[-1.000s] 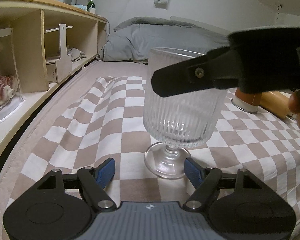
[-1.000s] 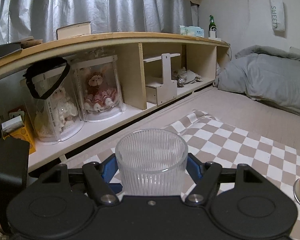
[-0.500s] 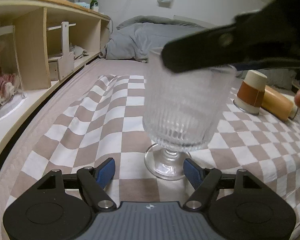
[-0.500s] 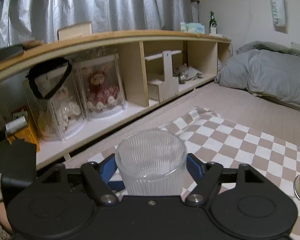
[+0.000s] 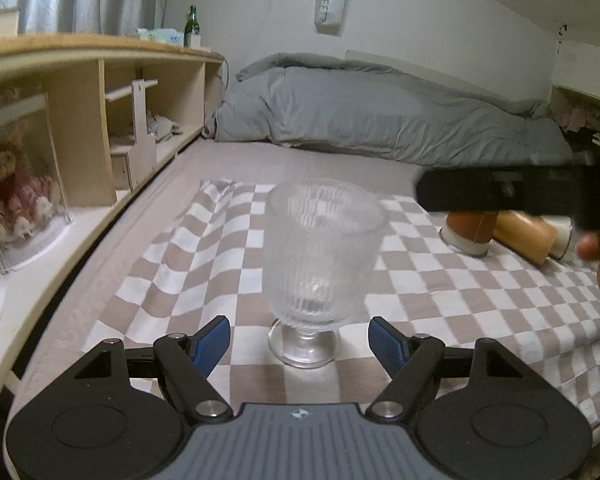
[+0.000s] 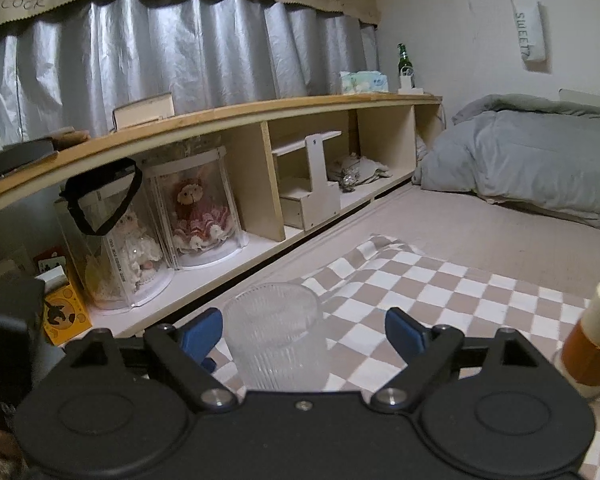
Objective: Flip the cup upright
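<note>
Glass cup upright, both jaws clear

Glass first: the ribbed cup [image 5: 322,264] stands on its foot, mouth up, on the checked cloth [image 5: 440,292] spread over the bed. It looks slightly blurred, so I cannot tell whether it is fully settled.

Left gripper [image 5: 300,338]: jaws spread wide, holding nothing. The blue pads [image 5: 212,338] sit low on either side of the cup's foot, apart from it, with cloth showing between pad and glass on both sides.

Right gripper [image 6: 302,334]: jaws also wide apart and empty. From its own camera the cup [image 6: 276,336] sits between the pads [image 6: 200,332], nearer the left pad; a gap seems to show there, but contact cannot be ruled out. From the left camera this gripper's dark body hangs to the right of the cup, above rim height.

Outward: an orange-and-white cup [image 5: 470,230] stands mouth down near the far right of the cloth, with a tan cup [image 5: 524,236] lying on its side just beside it. Grey duvet [image 5: 380,112] beyond; wooden shelf [image 6: 220,120] along the left.

Judgement: flip appears done; release is the stage in hand.

Risks:
- Soft bedding under a narrow foot. Any nudge could tip the cup.
- A pad clipping the bowl or rim on the way out would push it over.
- A gripper pressing into the mattress nearby would tilt the cloth beneath it.
</note>
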A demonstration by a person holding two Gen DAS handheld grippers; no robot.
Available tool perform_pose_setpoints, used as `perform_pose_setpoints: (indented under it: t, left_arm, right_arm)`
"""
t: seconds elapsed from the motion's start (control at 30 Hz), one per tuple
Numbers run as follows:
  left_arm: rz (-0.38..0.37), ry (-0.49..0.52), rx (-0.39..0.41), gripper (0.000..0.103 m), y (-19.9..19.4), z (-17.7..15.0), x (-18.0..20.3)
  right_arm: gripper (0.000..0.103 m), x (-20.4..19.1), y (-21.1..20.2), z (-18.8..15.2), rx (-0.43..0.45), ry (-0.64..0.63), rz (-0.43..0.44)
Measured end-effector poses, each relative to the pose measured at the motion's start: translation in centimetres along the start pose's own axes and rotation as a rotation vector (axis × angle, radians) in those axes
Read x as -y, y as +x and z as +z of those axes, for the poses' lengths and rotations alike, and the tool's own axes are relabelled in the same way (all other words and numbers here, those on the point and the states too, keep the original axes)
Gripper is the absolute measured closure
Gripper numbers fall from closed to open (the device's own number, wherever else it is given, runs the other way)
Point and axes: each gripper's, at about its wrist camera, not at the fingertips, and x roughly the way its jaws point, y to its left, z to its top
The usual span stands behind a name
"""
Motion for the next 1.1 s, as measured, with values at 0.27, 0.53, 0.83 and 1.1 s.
perform_pose_setpoints:
  t: [0.27, 0.53, 0.83, 1.1]
  left_arm:
    - [0.050, 0.004, 0.069, 0.005, -5.2, 0.9, 3.3]
    - [0.101, 0.021, 0.157, 0.000, -9.4, 0.7, 7.2]
    - [0.140, -0.025, 0.199, 0.000, -11.4, -0.9, 9.9]
    - [0.173, -0.016, 0.221, 0.000, -11.1, -2.3, 11.5]
  right_arm:
    - [0.005, 1.8, -6.1, -0.8, 0.027, -0.014, -0.047]
    - [0.000, 3.3, -12.5, -2.0, 0.049, -0.017, -0.111]
    - [0.000, 4.9, -17.9, -4.4, 0.074, -0.021, -0.172]
    - [0.000, 6.6, -19.4, -6.7, 0.098, 0.009, -0.215]
